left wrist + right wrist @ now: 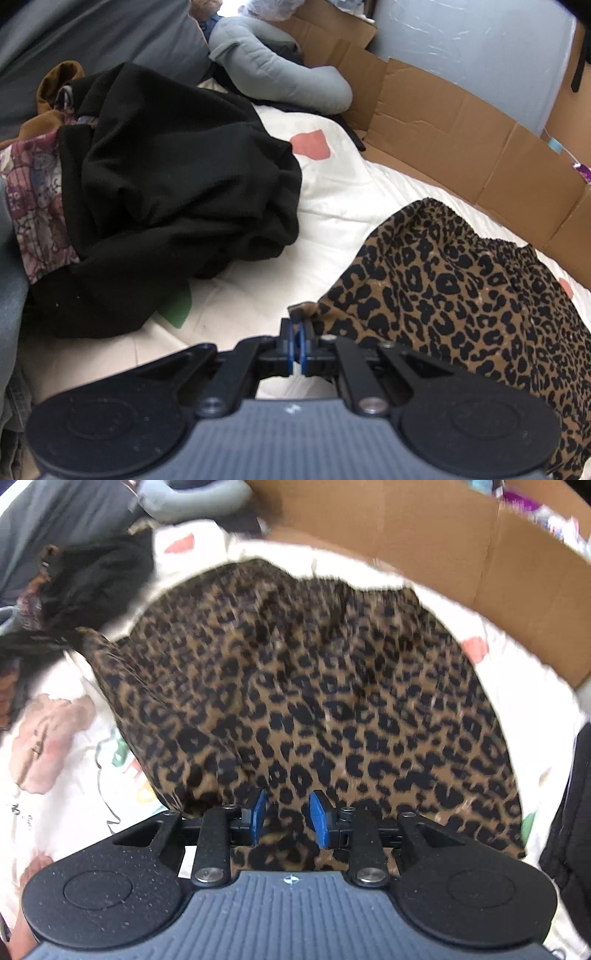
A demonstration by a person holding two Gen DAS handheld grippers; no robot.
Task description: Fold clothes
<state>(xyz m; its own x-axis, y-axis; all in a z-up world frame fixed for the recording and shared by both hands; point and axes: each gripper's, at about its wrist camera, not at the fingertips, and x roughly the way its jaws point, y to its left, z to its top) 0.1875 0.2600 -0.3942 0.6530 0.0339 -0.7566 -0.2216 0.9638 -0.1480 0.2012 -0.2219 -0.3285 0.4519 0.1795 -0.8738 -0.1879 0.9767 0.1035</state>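
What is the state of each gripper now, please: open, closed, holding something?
Left gripper: closed, pinching a corner of the leopard-print garment.
Right gripper: open, holding nothing; the leopard-print garment lies just beyond its pads.

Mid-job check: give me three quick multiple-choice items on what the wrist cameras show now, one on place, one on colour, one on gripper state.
1. Where does the black garment lie relative to the leopard-print garment in the left wrist view?
A. left
B. on top
C. right

2. What colour are the gripper pads?
A. red
B. blue
C. white

3. How is the right gripper?
A. clamped on cardboard
B. fully shut
C. open

Answers: 1 A, the pile sits left, bedspread between. 2 B, plainly blue. 3 C, a gap shows between its pads, while the left gripper pinches the leopard edge.
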